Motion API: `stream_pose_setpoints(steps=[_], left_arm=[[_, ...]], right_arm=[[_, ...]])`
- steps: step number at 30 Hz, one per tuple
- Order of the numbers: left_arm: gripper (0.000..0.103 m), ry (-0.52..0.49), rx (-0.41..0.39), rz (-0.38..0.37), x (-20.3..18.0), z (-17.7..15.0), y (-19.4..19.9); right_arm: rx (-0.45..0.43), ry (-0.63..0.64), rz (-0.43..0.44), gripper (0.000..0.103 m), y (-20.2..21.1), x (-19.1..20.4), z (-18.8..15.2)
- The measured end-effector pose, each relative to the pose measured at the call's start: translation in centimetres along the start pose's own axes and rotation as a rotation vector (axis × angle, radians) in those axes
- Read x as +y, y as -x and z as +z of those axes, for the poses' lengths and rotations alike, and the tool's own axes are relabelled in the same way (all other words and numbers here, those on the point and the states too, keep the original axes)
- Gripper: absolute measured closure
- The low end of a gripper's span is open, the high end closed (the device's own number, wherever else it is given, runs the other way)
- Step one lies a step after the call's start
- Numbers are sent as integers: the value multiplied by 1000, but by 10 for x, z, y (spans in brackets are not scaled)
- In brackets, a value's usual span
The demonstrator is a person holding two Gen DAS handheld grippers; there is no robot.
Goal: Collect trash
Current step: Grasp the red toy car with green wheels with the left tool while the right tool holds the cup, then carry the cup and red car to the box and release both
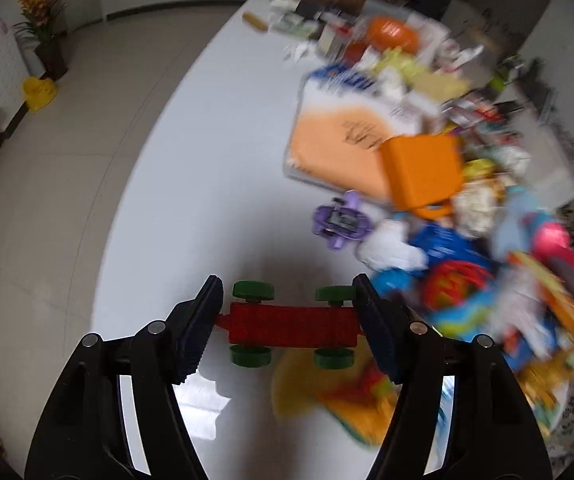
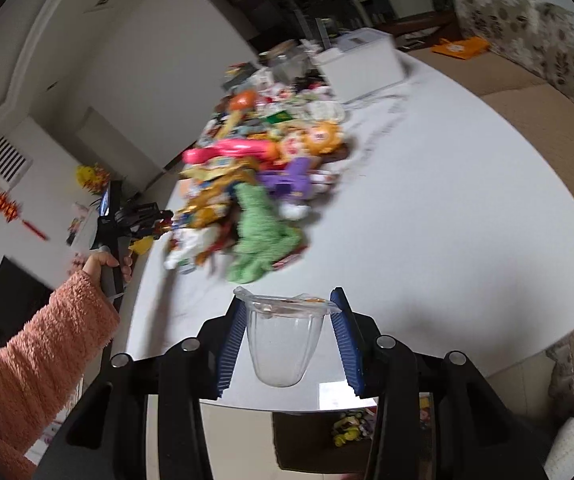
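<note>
My left gripper (image 1: 288,280) is shut on a red toy car (image 1: 293,326) with green wheels, held lengthwise between the pads above the white table (image 1: 207,160). My right gripper (image 2: 287,296) is shut on a clear plastic cup (image 2: 283,340); the pads press its rim, where a torn foil lid remains. In the right wrist view the left gripper (image 2: 159,220) shows at the table's left edge, held by a hand in a fluffy pink sleeve (image 2: 47,340). A blurred heap of toys, wrappers and packets (image 1: 447,220) lies right of the left gripper and, in the right wrist view, the heap (image 2: 247,184) lies ahead of the cup.
An orange box (image 1: 423,168), a purple toy (image 1: 339,220) and a yellow wrapper (image 1: 339,396) lie near the left gripper. A green cloth (image 2: 263,232) sits just beyond the cup, a white box (image 2: 359,64) at the far end. Tiled floor (image 1: 47,200) borders the table's left edge.
</note>
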State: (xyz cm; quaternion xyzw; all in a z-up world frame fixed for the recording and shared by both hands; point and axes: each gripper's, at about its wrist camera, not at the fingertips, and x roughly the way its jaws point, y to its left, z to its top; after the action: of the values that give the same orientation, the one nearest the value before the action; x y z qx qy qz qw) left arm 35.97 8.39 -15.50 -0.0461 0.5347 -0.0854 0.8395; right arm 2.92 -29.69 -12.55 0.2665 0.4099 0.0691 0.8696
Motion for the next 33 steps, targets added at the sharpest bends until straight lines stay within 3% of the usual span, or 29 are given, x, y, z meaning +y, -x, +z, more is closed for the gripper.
stream_pose_setpoints(steps=[4,7,12,16,21,23,27,30,31,33], left_arm=[[38,-78,-100,-60,1,-37,82],[38,-125,-137,-51,-1,-73,122],[37,-168,-105,-43,-7,-165,159],[37,-203,6,-65,-18,-253,156],[37,-201,155,-96,-34,-344,112],[37,-170,237,-131,-38,-378,72],[37,-149,342,-104,-48,-427,-8],[37,-69,425,-102,-49,-452,-80],[37,-57,448,-95,-50,-460,-95],[37,-54,526,-56,-53,-479,-134]], right_arm=[[13,76,37,60,-3,35,-3],[46,127,62,60,-7,58,-13],[136,200,66,60,-19,84,-52],[238,210,34,60,-32,80,-97],[387,165,-51,60,-59,45,-168],[438,140,-95,60,-79,23,-195],[486,105,-185,60,-125,-20,-234],[500,84,-248,58,-166,-49,-250],[503,68,-267,56,-177,-59,-255],[519,27,-317,36,-203,-80,-264]])
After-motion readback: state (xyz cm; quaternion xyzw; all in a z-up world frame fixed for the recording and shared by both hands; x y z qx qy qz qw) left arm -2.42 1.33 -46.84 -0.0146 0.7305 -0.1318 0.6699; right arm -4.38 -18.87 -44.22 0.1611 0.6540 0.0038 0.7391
